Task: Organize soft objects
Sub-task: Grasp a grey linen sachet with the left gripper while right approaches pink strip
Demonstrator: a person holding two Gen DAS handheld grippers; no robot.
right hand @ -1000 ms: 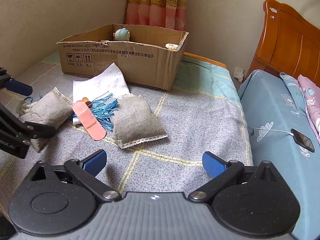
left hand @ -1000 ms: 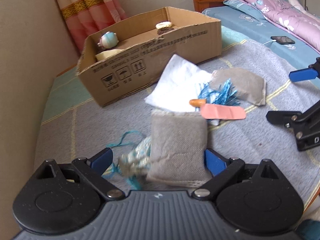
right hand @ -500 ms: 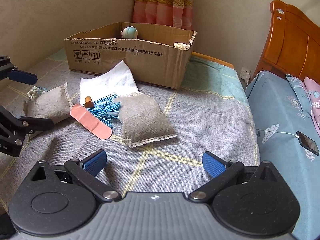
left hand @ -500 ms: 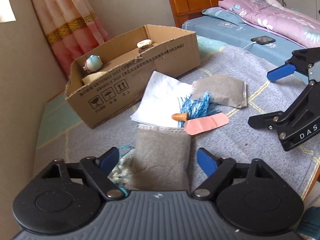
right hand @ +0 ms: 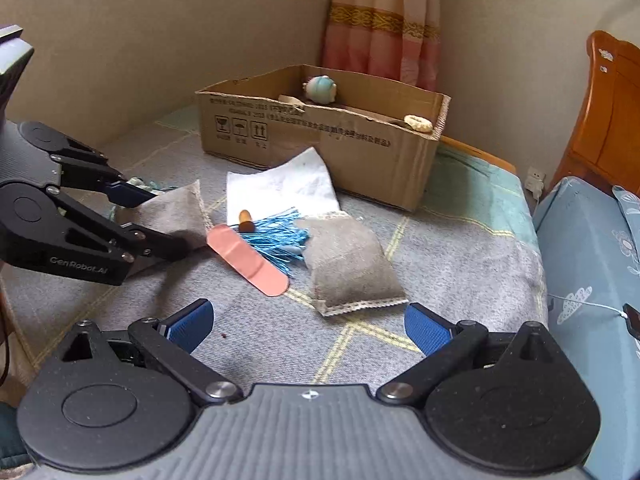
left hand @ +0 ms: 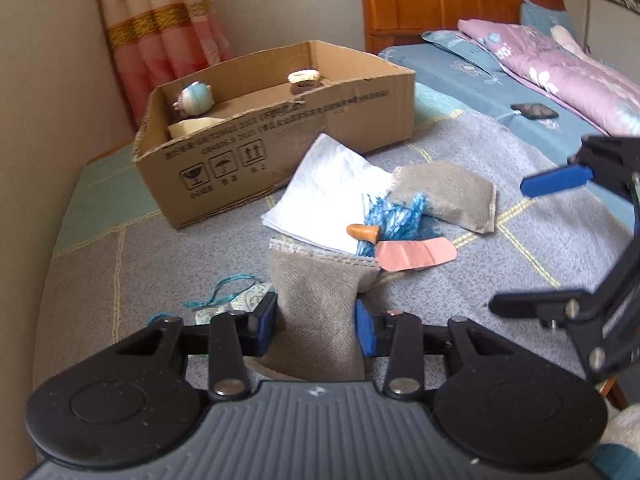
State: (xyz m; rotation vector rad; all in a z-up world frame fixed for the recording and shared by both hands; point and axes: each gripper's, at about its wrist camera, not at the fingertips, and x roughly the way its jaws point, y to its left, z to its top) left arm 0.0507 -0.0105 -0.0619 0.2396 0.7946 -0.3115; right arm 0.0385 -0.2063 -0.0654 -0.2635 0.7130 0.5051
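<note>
A grey fabric pouch [left hand: 316, 300] lies at the near edge of the grey blanket. My left gripper [left hand: 316, 316] is closing, and its blue pads pinch the pouch's middle into a waist. From the right wrist view, the same left gripper [right hand: 160, 220] holds that pouch [right hand: 176, 212] at the left. A second grey pouch [right hand: 348, 264] lies just ahead of my right gripper [right hand: 308, 320], which hovers open and holds nothing. A white cloth [left hand: 328, 192], blue tassel [left hand: 396, 220], pink plaster-shaped pad [left hand: 416, 254] and small orange piece [left hand: 362, 232] lie between the pouches. Behind them stands an open cardboard box [left hand: 280, 148].
The box holds a teal round toy [left hand: 196, 98] and a cream ring [left hand: 304, 77]. A patterned sachet with a teal cord [left hand: 240, 300] lies left of the held pouch. A wall runs along the left. A phone [left hand: 534, 111] lies on the blue bed to the right.
My left jaws went from wide apart to pressed on the grey pouch, which now bunches between the pads. The right gripper stayed open and turned slightly toward the pile.
</note>
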